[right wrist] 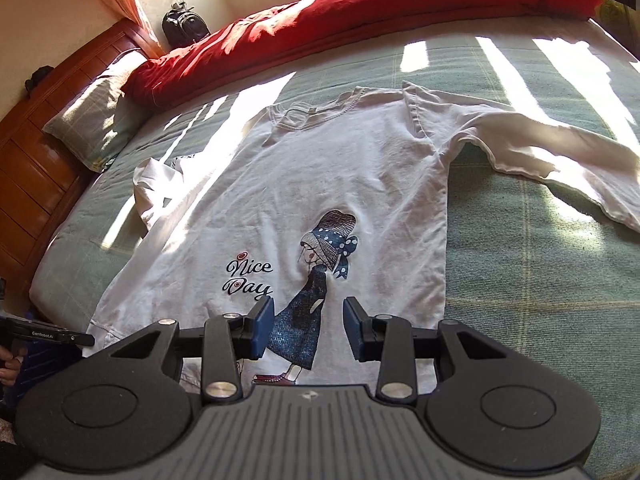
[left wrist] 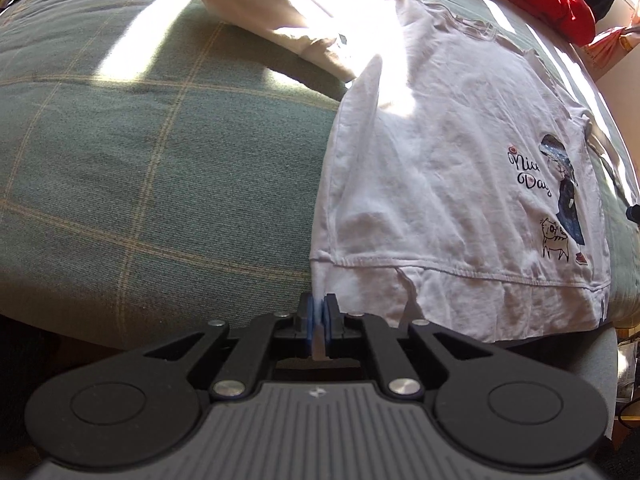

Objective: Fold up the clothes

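Lying face-up on bed [right wrist: 540,280]: shirt [right wrist: 340,184], flat, unfolded; all folds remain; left gripper [left wrist: 319,312] pinched on hem corner; right gripper [right wrist: 309,328] half-wide above hem, holding nothing

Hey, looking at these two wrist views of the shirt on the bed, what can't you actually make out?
- Left wrist view: the far sleeve of the white shirt is washed out by sun glare.
- Left wrist view: the shirt's near hem edge is hidden behind the left gripper.
- Right wrist view: the printed girl's feet are partly hidden by the right gripper.
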A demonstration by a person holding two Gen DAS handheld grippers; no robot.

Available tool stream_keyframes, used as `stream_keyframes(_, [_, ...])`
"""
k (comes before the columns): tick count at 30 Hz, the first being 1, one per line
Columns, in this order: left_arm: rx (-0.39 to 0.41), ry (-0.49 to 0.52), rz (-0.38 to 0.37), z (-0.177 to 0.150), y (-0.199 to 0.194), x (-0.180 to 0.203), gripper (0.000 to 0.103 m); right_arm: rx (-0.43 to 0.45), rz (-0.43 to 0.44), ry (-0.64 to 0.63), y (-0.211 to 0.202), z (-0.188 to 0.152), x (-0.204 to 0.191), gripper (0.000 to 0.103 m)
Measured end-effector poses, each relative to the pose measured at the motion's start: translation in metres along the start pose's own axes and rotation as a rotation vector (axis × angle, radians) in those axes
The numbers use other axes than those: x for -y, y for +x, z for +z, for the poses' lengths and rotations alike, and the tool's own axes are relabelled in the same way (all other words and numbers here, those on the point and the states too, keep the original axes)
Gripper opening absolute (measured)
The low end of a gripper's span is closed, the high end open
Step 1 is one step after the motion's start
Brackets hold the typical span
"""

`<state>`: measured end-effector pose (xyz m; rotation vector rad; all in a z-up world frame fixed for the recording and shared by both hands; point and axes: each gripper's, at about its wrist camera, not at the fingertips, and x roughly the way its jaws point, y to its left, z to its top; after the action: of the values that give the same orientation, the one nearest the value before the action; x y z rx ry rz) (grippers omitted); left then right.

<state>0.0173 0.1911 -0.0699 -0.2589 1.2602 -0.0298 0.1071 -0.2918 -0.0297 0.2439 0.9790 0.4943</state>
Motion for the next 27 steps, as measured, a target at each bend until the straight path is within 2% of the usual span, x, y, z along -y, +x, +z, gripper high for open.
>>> stream_keyframes(5, [0.093,-0.022,-0.034,0.021,-0.032,-0.008,0.007,0.012,-0.014,0.042,-0.002,-0.001,0.016,0.046])
stream_keyframes(7, [0.141,-0.045,-0.035,0.037,-0.041,-0.013,0.015,0.025,-0.012,0.062,-0.002,0.000,0.019,0.046])
stream_keyframes(8, [0.158,-0.059,-0.035,0.045,-0.042,-0.016,0.025,0.033,-0.007,0.076,-0.001,0.001,0.020,0.046])
stream_keyframes(9, [0.170,-0.070,-0.035,0.052,-0.043,-0.018,0.032,0.042,-0.003,0.091,0.000,0.002,0.021,0.047])
stream_keyframes(11, [0.199,-0.089,-0.037,0.072,-0.039,-0.022,0.032,0.060,0.006,0.120,0.001,0.004,0.023,0.047])
stream_keyframes(14, [0.214,-0.145,-0.049,0.101,-0.023,-0.031,0.032,0.093,0.008,0.155,0.002,0.007,0.023,0.048])
stream_keyframes(17, [0.221,-0.244,-0.103,0.128,0.000,-0.044,0.032,0.120,0.009,0.195,0.006,0.009,0.024,0.049])
stream_keyframes(20, [0.202,-0.306,-0.161,0.150,0.030,-0.048,0.032,0.136,0.002,0.241,0.013,0.010,0.026,0.057])
stream_keyframes(25, [0.178,-0.369,-0.208,0.175,0.075,-0.048,0.032,0.091,-0.012,0.262,0.036,0.007,0.025,0.057])
stream_keyframes(27, [0.167,-0.364,-0.191,0.182,0.087,-0.046,0.037,0.077,-0.016,0.269,0.043,0.006,0.026,0.057])
